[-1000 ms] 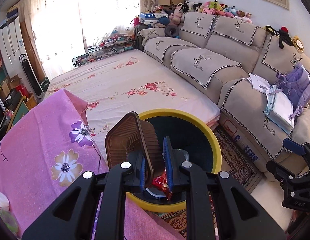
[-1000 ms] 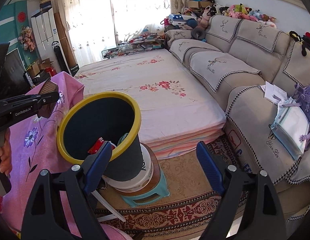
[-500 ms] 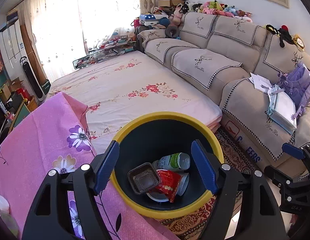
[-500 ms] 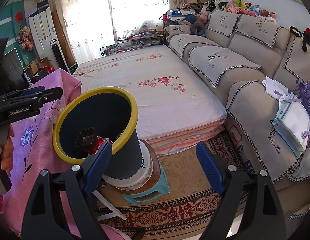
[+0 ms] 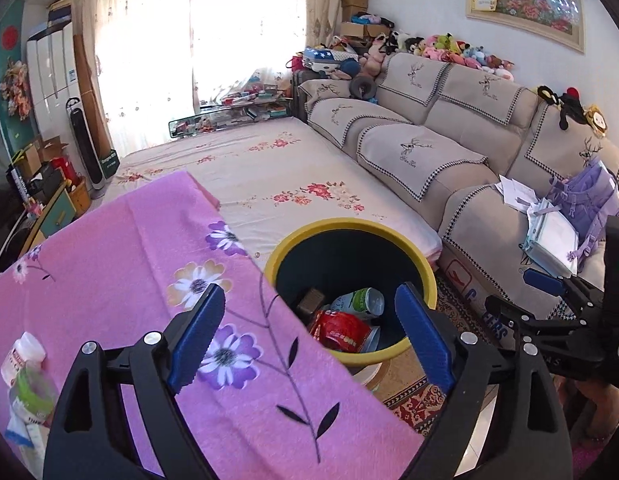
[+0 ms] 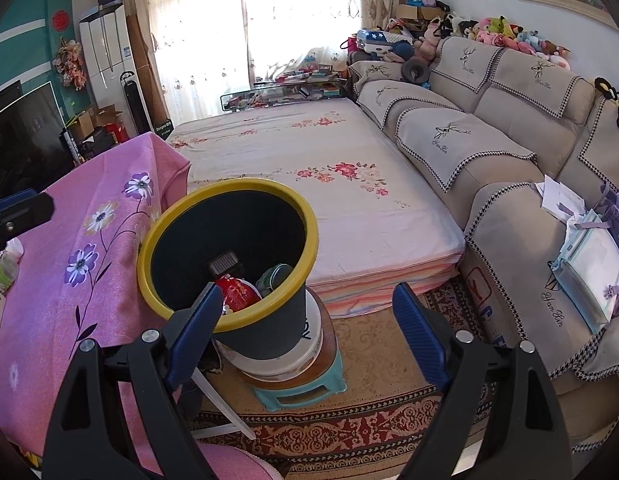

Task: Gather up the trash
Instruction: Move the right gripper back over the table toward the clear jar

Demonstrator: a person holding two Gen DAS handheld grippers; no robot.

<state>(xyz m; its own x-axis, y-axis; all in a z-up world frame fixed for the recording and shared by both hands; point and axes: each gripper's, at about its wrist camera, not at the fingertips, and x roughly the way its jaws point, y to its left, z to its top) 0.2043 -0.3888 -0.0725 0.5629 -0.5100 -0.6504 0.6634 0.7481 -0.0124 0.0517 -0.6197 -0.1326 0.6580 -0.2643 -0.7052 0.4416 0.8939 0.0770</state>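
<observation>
A dark bin with a yellow rim stands beside the table. In it lie a brown plastic tray, a red wrapper and a white-and-green bottle. My left gripper hovers over the table edge next to the bin. Its jaws are opening, with nothing between them. My right gripper is open and empty, low in front of the bin. A crumpled plastic bottle and a white container lie on the table at far left.
The table wears a pink flowered cloth. The bin rests on a white bucket atop a teal stool on a patterned rug. Beyond are a floral mattress and a beige sofa with papers.
My left gripper opened and the brown tray dropped into the bin. It then drew back to the left, over the pink table. The right gripper stayed open and shifted only slightly.
</observation>
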